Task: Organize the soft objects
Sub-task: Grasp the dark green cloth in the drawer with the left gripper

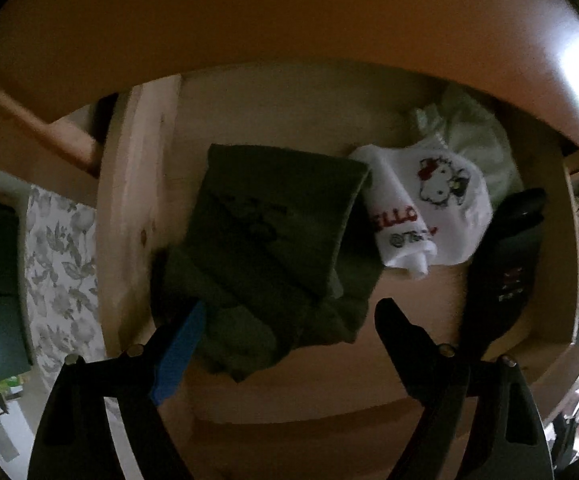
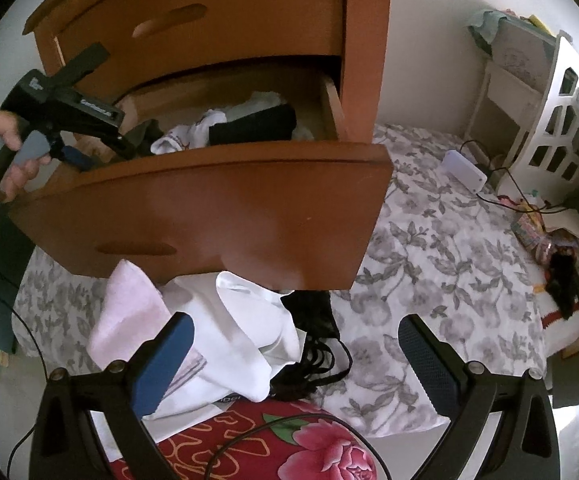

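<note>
- Inside the open wooden drawer (image 1: 273, 392), the left gripper (image 1: 289, 320) points down with its jaws spread wide; a dark green folded cloth (image 1: 273, 248) lies between them, against the blue-padded finger (image 1: 177, 356), and the far finger stands clear of it.
- Beside the green cloth sits a white sock (image 1: 429, 208) printed with a cartoon cat and red letters, touching the cloth's edge; a pale green fabric (image 1: 477, 140) is bunched behind it in the drawer's far corner, and a black item (image 1: 505, 264) lies along the right wall.
- From the right wrist view, a person's hand (image 2: 5, 148) holds the left gripper's handle over the drawer's left end.
- Lower down, the right gripper (image 2: 293, 364) hangs above the bed with jaws spread and nothing between them.
- Under the drawer front (image 2: 209, 216), a pile waits on the floral bedspread (image 2: 441, 264): a pink cloth (image 2: 125, 312), a white garment (image 2: 249, 336) and a black strappy piece (image 2: 313, 344).
- Nearest the camera lies a red rose-patterned fabric (image 2: 273, 452) with a black cable across it.
</note>
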A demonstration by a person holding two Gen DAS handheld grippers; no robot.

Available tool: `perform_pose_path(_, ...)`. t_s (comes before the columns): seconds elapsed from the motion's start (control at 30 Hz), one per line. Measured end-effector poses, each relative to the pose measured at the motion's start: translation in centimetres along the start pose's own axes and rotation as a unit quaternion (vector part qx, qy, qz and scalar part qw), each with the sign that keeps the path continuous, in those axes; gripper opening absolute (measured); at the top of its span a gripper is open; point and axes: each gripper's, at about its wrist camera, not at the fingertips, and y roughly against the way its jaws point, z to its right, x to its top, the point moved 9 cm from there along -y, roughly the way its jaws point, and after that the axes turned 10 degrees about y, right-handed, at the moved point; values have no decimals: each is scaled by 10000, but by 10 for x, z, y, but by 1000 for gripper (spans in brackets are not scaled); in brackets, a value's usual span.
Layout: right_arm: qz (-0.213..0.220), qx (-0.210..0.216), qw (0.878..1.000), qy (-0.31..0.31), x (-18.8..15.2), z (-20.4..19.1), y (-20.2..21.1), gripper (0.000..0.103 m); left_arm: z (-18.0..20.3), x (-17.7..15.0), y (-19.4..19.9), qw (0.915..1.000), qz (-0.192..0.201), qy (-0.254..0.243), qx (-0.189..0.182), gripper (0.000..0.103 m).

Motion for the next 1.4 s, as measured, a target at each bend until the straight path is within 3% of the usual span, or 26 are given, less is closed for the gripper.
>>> perform_pose_path(0.1,-18,-16,10000,-13,0,1,-2,103,1,0,-8,9997,-67,-139,166,82)
perform_pose_path(0.57,-138,-30,9999,-2,-2,1,-11,103,13,3,-25,9950,-208,-704,671,80)
perform_pose_path(0.93,-156,-41,9999,-11,-2,2,-11,103,21,15,-31,9940,-224,-853,652,79)
perform_pose_path(1.13,-135,-45,9999,-19,-2,2,-11,103,10,15,-29,9945,-147,-850,599,70)
perform_pose_path(1.4,-105,-42,9999,-11,-3,2,-8,103,-10,20,-18,9954,-19,-758,582,49)
